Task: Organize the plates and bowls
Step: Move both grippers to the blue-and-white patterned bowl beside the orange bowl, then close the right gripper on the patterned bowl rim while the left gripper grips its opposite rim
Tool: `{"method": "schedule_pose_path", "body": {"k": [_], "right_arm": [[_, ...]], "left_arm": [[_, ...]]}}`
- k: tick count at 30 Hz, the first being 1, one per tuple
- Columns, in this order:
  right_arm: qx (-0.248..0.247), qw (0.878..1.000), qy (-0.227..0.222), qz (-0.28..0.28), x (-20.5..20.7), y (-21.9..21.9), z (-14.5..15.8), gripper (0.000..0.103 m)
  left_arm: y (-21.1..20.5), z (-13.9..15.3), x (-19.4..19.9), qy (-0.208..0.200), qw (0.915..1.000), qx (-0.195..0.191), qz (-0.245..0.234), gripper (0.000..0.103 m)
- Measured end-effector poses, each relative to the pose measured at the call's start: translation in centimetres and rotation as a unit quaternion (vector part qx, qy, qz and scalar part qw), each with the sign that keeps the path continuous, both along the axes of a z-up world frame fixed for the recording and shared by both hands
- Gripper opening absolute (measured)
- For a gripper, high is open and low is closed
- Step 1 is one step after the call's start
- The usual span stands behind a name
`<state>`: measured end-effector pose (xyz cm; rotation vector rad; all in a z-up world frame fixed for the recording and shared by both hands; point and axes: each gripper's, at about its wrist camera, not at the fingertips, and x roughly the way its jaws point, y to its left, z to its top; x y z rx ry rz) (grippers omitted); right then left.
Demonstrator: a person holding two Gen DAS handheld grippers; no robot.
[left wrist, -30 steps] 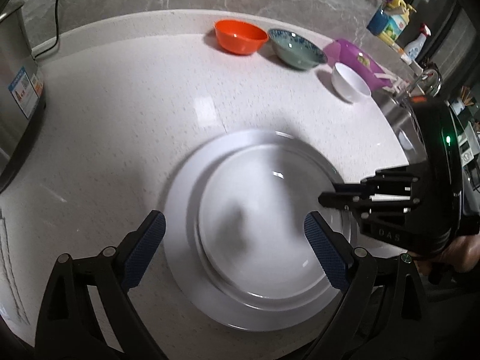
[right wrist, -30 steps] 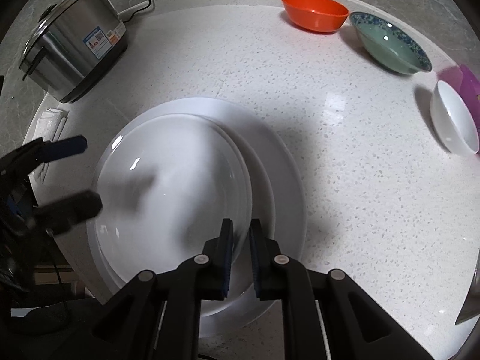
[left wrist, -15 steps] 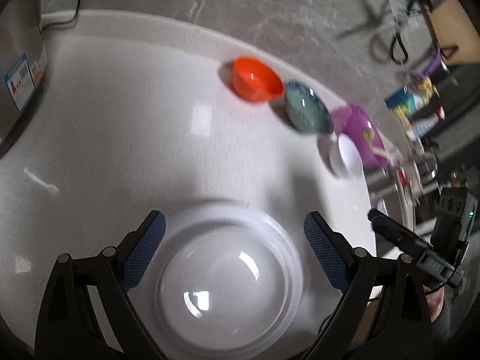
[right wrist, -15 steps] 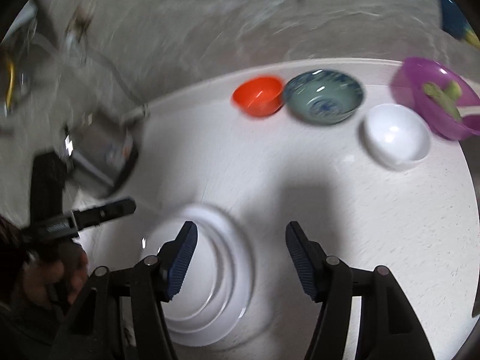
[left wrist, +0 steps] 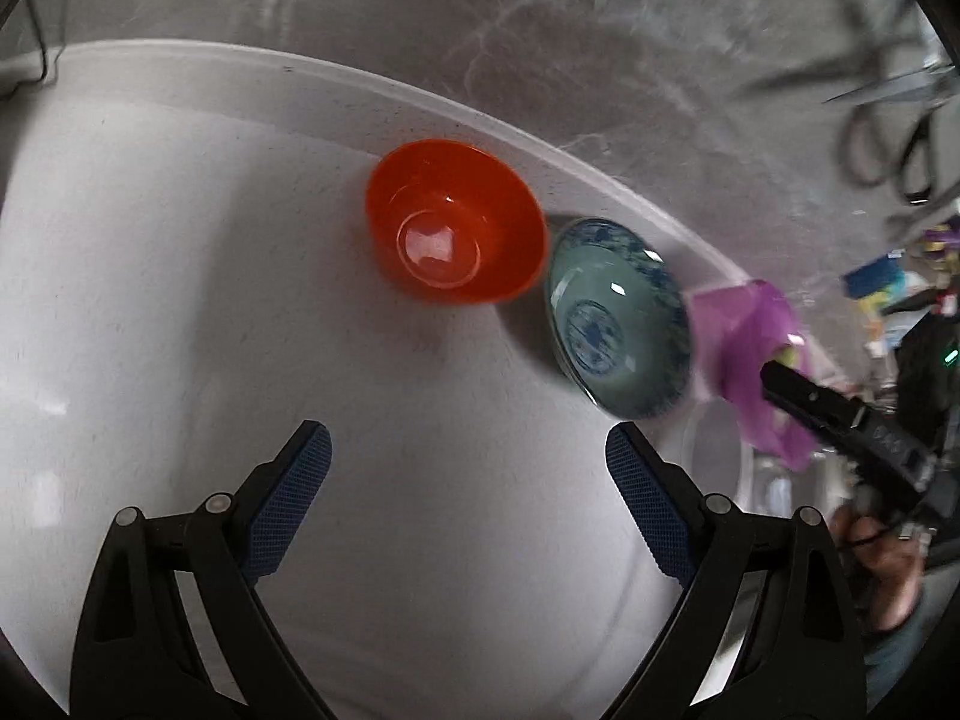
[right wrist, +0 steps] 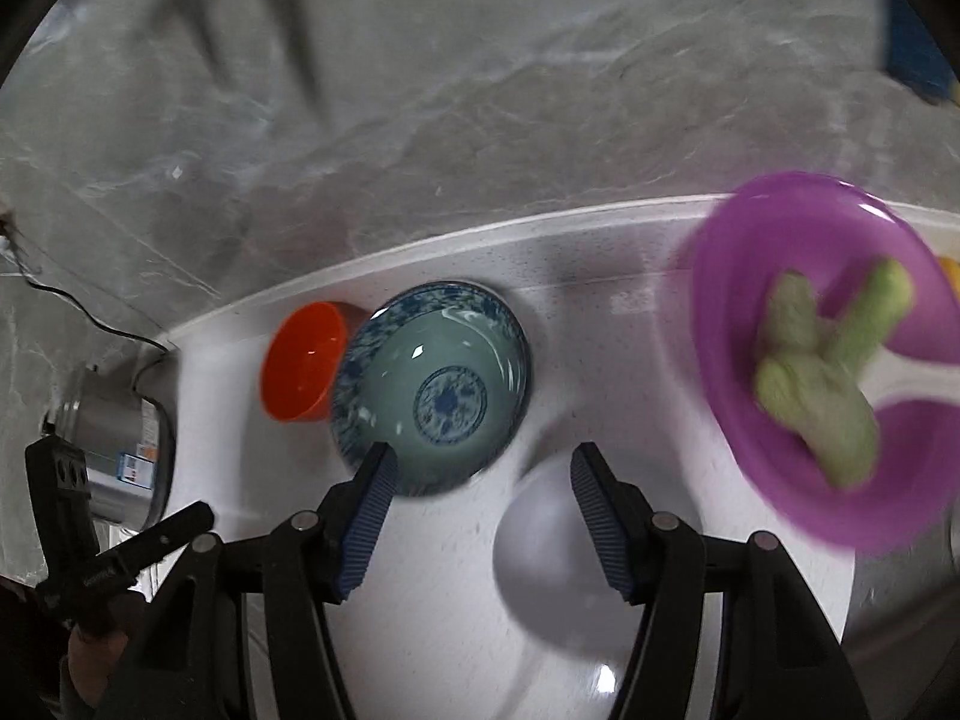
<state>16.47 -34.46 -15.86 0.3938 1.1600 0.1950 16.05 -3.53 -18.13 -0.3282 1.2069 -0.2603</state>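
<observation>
An orange bowl (left wrist: 450,228) and a green-blue patterned bowl (left wrist: 618,324) stand side by side near the counter's back edge. My left gripper (left wrist: 468,438) hangs open above the bare counter in front of the orange bowl, with nothing between its fingers. My right gripper (right wrist: 485,456) is open too, its left finger over the near rim of the green-blue bowl (right wrist: 438,390) and its right finger above a white bowl (right wrist: 558,552). The orange bowl (right wrist: 306,360) sits behind and to the left. No plates are in view.
A purple bowl (right wrist: 822,360) holding a green object stands at the right. A steel rice cooker (right wrist: 114,450) is at the far left, its cable running to the grey marble wall. The other gripper and a hand show at each view's edge.
The right gripper let go of the plate rim and opened. Both grippers swung away from the stacked plates towards the bowls at the back; the plates left both views.
</observation>
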Motion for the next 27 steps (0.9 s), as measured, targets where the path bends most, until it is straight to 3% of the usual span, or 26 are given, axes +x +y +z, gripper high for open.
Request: {"method": "schedule_pose_path", "body": {"k": [3, 5, 8, 18, 22, 27], "right_arm": [[-0.033, 0.999, 0.011, 0.012, 2.5, 0.6, -1.6, 0.064], [-0.044, 0.999, 0.018, 0.012, 3.7, 0.8, -2.4, 0.064], [-0.059, 0.998, 0.028, 0.012, 4.8, 0.8, -3.5, 0.063], [-0.072, 0.995, 0.065, 0.018, 7.8, 0.9, -5.6, 0.062], [-0.070, 0.994, 0.077, 0.031, 8.3, 1.3, -6.4, 0.054], [-0.072, 0.993, 0.089, 0.037, 8.7, 1.3, -7.4, 0.037]], "left_arm": [[-2.8, -1.4, 2.0, 0.007, 0.9994, 0.032, -0.009, 0.088], [-4.1, -2.2, 2.6, 0.009, 0.9991, 0.037, -0.020, 0.073], [-5.8, -3.2, 3.9, 0.012, 0.9984, 0.038, -0.040, 0.064], [-7.1, -6.4, 7.3, 0.043, 0.9976, 0.033, -0.042, 0.057], [-7.6, -7.1, 8.1, 0.048, 0.9977, 0.018, -0.045, 0.044], [-8.7, -7.8, 8.9, 0.055, 0.9972, 0.020, -0.046, 0.041]]}}
